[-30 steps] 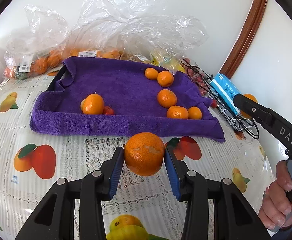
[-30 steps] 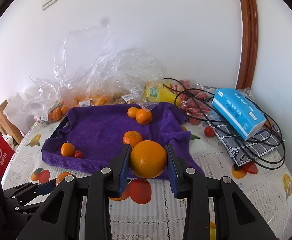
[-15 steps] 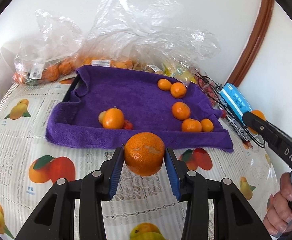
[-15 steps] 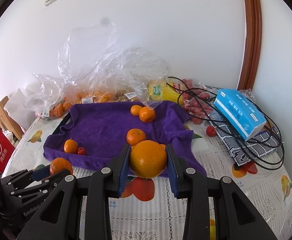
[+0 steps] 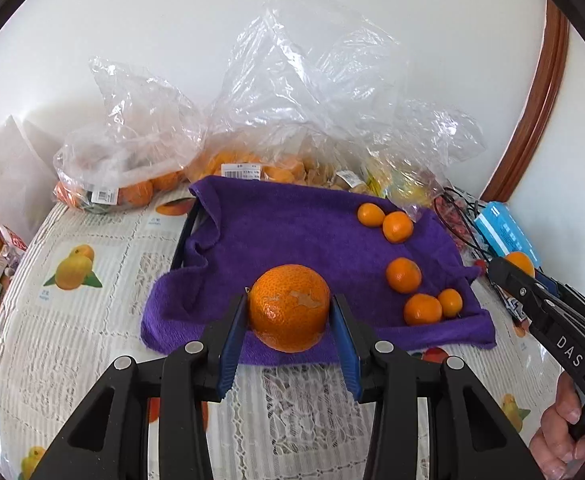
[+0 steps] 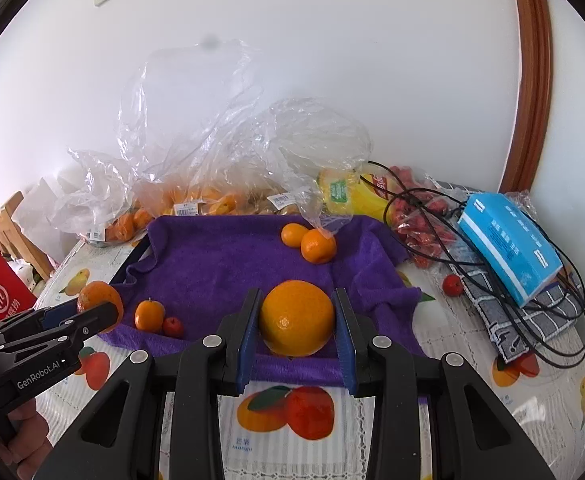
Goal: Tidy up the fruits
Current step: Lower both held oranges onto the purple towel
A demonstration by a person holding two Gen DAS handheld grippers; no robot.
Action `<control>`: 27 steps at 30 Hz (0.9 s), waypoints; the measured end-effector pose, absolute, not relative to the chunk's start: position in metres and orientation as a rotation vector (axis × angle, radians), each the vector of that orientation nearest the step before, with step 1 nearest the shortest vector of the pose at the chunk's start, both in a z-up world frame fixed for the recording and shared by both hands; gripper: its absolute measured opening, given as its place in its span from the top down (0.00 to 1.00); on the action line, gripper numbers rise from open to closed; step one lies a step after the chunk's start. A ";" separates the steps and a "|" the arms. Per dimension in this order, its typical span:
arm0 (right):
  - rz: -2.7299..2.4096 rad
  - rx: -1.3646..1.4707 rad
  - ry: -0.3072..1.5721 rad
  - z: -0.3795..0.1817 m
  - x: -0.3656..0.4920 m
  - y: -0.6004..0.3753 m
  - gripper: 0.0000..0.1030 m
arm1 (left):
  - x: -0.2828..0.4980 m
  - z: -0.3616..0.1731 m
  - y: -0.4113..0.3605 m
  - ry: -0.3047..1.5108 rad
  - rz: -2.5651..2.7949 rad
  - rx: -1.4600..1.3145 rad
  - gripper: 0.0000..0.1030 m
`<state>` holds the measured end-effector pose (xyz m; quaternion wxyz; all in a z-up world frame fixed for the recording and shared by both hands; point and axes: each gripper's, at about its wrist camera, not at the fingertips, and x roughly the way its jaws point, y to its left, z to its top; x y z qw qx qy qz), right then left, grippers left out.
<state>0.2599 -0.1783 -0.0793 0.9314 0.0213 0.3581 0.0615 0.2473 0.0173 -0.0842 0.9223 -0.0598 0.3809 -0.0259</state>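
Both grippers loaded, one orange each, held over the near edge of the purple towel.

My left gripper (image 5: 290, 312) pinches a scuffed orange (image 5: 289, 307) between its blue pads; a pale scar shows on the peel. My right gripper (image 6: 297, 320) is clamped on a smooth orange (image 6: 296, 318) the same way. The towel (image 5: 292, 236) lies over a dark tray, with five tangerines on its 3 o'clock side in the left view: a touching pair (image 5: 386, 221) at 1 o'clock, three more toward 4. Right view: tangerine (image 6: 149, 314) and small red fruit (image 6: 172, 326), just beside each other, at 9 o'clock near the towel's front edge. Plastic bags (image 6: 220, 152) of fruit at 12, against the wall. Blue box (image 6: 510, 248) on black cables at 3.
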 end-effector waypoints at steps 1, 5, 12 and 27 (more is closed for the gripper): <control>0.126 0.041 0.732 -0.079 0.263 -0.177 0.66 | 0.249 -0.083 0.019 0.780 -0.048 -0.122 0.61; 0.130 0.029 0.726 -0.078 0.274 -0.173 0.66 | 0.260 -0.084 0.026 0.782 -0.026 -0.129 0.61; 0.141 0.020 0.733 -0.080 0.286 -0.174 0.66 | 0.276 -0.093 0.034 0.801 -0.005 -0.153 0.61; 0.234 0.045 0.804 -0.120 0.306 -0.159 0.66 | 0.295 -0.113 0.018 0.827 -0.038 -0.156 0.61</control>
